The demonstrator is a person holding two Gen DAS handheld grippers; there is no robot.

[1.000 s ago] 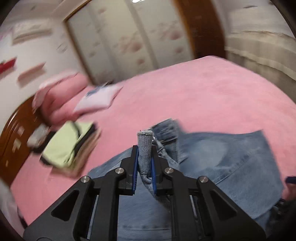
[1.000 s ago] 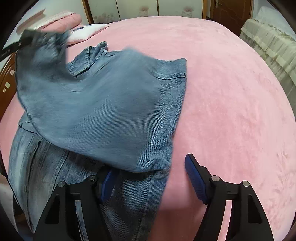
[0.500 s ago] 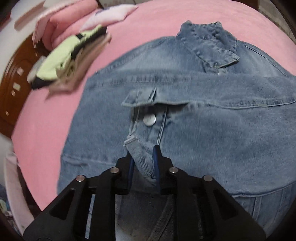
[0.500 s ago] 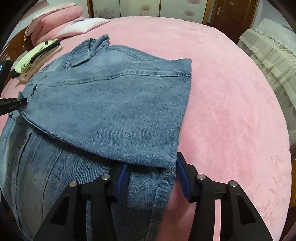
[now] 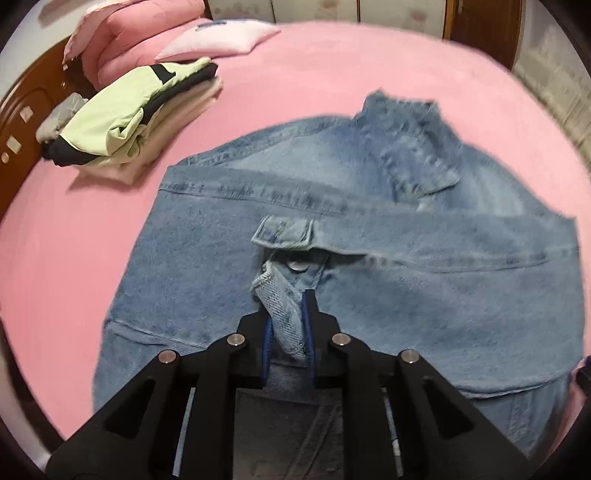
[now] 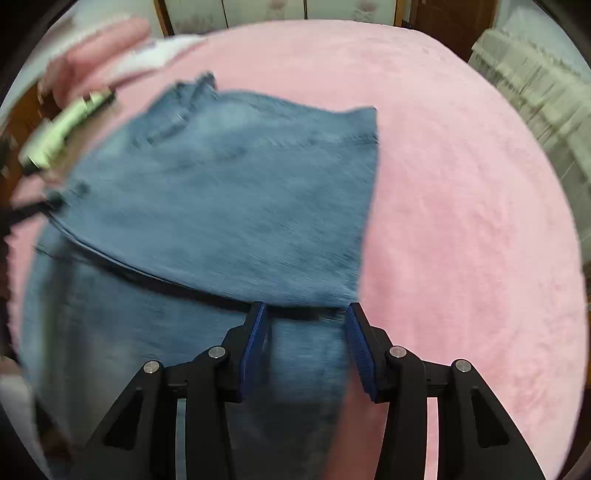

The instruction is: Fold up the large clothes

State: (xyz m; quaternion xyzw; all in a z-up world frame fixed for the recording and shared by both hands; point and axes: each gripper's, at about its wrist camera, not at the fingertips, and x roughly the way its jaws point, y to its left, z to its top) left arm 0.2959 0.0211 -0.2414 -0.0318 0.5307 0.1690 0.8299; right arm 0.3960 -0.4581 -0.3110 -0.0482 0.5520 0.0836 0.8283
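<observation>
- Since a second ago, the left gripper (image 5: 288, 325) has come down from the raised position where it held the cuff in the air; the sleeve now lies folded across the denim jacket (image 5: 424, 295), and the right gripper (image 6: 304, 343) has narrowed from a wide gap.
- Nearest in the left wrist view, the left gripper's blue pads clamp the denim cuff (image 5: 280, 299), which bunches up between them just below a metal button (image 5: 298, 265).
- In the right wrist view, the right gripper's jaws stand partly apart over the folded edge of the jacket (image 6: 229, 206); denim lies between the pads, but blur hides whether they press on it.
- That jacket lies flat on the pink bedspread (image 5: 332, 66), collar (image 5: 413, 147) pointing away and a pocket flap (image 5: 286, 232) just beyond the button.
- Farther off to the left sits a stack of folded clothes (image 5: 125, 118), light green on top.
- Beyond that are a pale pink pillow (image 5: 218, 37) and a rolled pink quilt (image 5: 136, 33) by the wooden headboard (image 5: 22, 110).
</observation>
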